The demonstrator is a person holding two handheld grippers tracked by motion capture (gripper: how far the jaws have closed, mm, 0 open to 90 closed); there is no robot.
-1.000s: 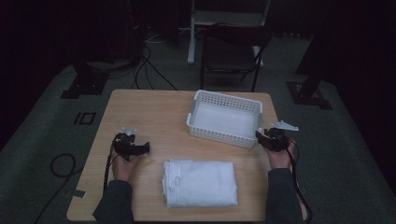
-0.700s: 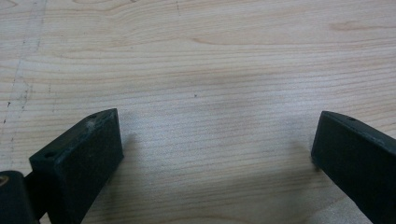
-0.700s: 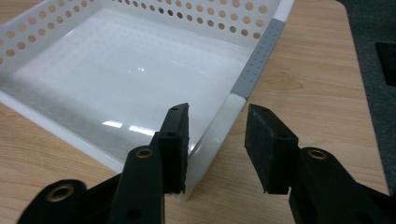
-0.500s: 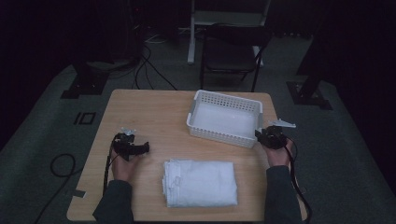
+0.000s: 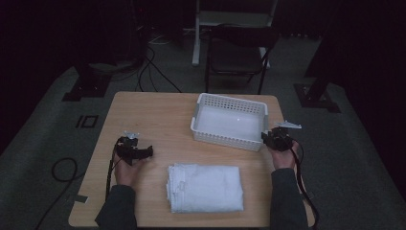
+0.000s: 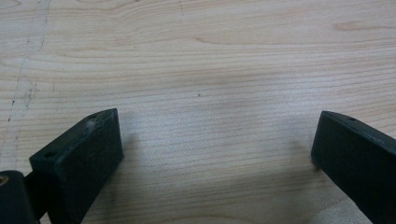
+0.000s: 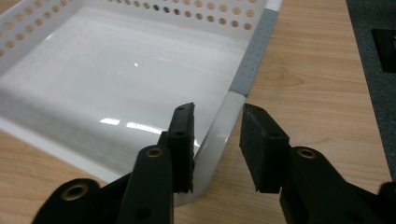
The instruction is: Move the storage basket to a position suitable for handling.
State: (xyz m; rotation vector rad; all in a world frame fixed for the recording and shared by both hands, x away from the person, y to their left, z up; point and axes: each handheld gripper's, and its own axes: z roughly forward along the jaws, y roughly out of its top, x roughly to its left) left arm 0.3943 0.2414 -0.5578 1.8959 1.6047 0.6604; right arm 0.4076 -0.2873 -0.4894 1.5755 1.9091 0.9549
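Now right gripper (image 7: 217, 140) fingers straddle the perforated white plastic basket's (image 7: 219, 130) rounded corner

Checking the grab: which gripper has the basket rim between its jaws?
The right gripper: its jaws, just closing, straddle the white basket corner; the left gripper hangs open over bare table.

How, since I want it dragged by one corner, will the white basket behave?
Probably light: the white basket is thin perforated plastic and empty. Its walls may flex if pinched. On the smooth table it should slide and swivel, not tip.
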